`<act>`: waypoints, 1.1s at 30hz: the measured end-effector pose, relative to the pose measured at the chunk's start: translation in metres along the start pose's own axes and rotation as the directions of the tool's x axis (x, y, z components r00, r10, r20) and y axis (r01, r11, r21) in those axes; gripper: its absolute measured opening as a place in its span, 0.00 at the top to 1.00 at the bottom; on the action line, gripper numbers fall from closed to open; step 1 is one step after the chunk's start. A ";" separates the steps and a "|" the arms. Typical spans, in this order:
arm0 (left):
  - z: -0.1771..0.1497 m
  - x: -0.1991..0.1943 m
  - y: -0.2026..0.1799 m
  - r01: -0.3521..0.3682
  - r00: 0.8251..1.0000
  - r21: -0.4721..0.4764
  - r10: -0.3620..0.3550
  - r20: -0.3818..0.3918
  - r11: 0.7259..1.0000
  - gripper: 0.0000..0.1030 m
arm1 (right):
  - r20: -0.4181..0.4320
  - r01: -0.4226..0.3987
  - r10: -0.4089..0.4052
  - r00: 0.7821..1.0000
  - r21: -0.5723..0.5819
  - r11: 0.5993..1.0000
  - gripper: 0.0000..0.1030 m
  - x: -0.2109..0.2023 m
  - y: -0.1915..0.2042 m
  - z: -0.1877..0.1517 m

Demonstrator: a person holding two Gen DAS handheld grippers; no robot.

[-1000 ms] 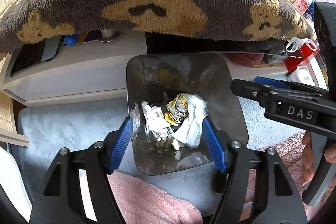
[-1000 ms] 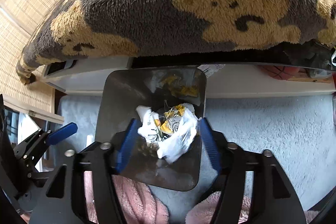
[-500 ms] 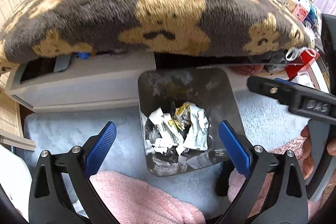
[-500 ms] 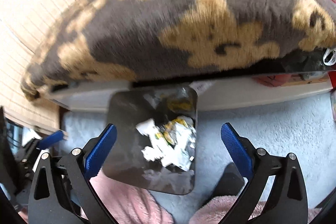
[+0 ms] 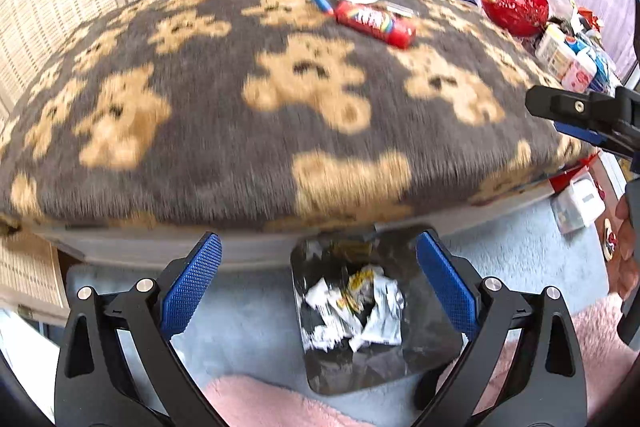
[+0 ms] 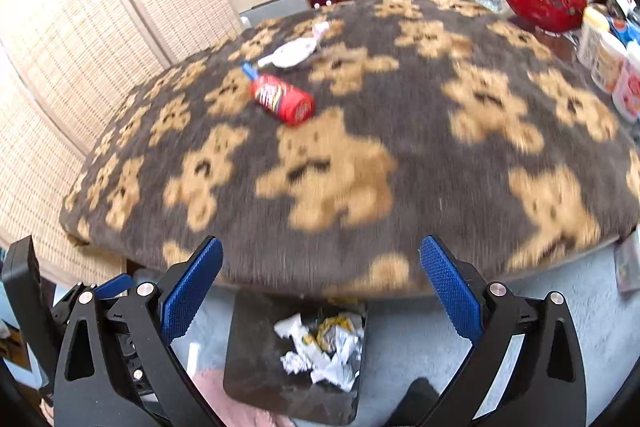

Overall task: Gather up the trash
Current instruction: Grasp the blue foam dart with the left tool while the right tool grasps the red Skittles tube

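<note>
Above the bear-print blanket (image 5: 280, 115), we lift the left gripper (image 5: 318, 283) and right gripper (image 6: 320, 287), both jaws spread wide and empty after just opening. The crumpled wrappers (image 5: 356, 311) lie in the bin (image 5: 424, 351) below the blanket's near edge; a second ago they sat between our pads. A red packet (image 6: 282, 99) waits mid-blanket.

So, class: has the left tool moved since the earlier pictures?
Yes. The left tool has risen away from the bin, and its jaws have just been opening, empty.

Bright even daylight, motion blur on the bear blanket (image 5: 280, 99), fisheye bending and dark vignette at edges
</note>
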State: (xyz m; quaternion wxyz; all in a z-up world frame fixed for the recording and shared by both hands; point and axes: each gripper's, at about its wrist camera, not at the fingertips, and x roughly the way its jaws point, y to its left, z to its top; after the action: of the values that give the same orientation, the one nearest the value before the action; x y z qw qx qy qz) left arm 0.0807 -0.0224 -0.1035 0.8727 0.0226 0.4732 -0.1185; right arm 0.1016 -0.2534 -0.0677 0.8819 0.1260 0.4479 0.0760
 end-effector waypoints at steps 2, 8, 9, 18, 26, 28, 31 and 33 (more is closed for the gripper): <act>0.011 0.002 0.002 -0.001 1.000 0.005 0.001 0.011 1.000 0.10 | 0.014 0.003 -0.003 1.000 -0.004 1.000 0.03 0.004 0.003 0.015; 0.050 0.013 0.013 -0.023 0.999 0.009 0.023 0.027 1.000 0.19 | 0.022 -0.015 0.016 1.000 -0.024 1.000 0.11 0.028 0.017 0.056; 0.058 0.016 0.016 -0.027 0.999 0.007 0.027 0.029 1.000 0.22 | 0.022 -0.019 0.020 1.000 -0.029 0.999 0.13 0.032 0.019 0.061; 0.118 0.037 0.036 -0.061 0.997 0.003 0.060 0.040 0.998 0.43 | -0.001 -0.012 0.012 1.000 -0.108 0.994 0.47 0.081 0.033 0.093; 0.156 0.063 0.047 -0.067 0.997 0.001 0.067 0.037 0.998 0.47 | -0.017 0.006 -0.009 1.000 -0.203 0.979 0.50 0.121 0.049 0.101; 0.164 0.068 0.045 -0.063 0.997 0.006 0.063 0.037 0.998 0.47 | -0.020 0.018 -0.023 1.000 -0.215 0.977 0.50 0.130 0.051 0.103; 0.175 0.077 0.041 -0.057 0.998 0.020 0.056 0.041 0.998 0.47 | -0.027 0.022 -0.029 0.999 -0.227 0.974 0.51 0.140 0.051 0.104; 0.180 0.082 0.039 -0.054 0.998 0.024 0.053 0.042 0.998 0.47 | -0.024 0.023 -0.030 0.999 -0.239 0.971 0.54 0.142 0.050 0.103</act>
State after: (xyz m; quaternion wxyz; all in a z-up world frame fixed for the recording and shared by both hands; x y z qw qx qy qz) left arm 0.2804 -0.0270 -0.0753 0.8849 0.0437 0.4525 -0.1015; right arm 0.2672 -0.1859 -0.1045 0.8855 0.0121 0.4490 0.1192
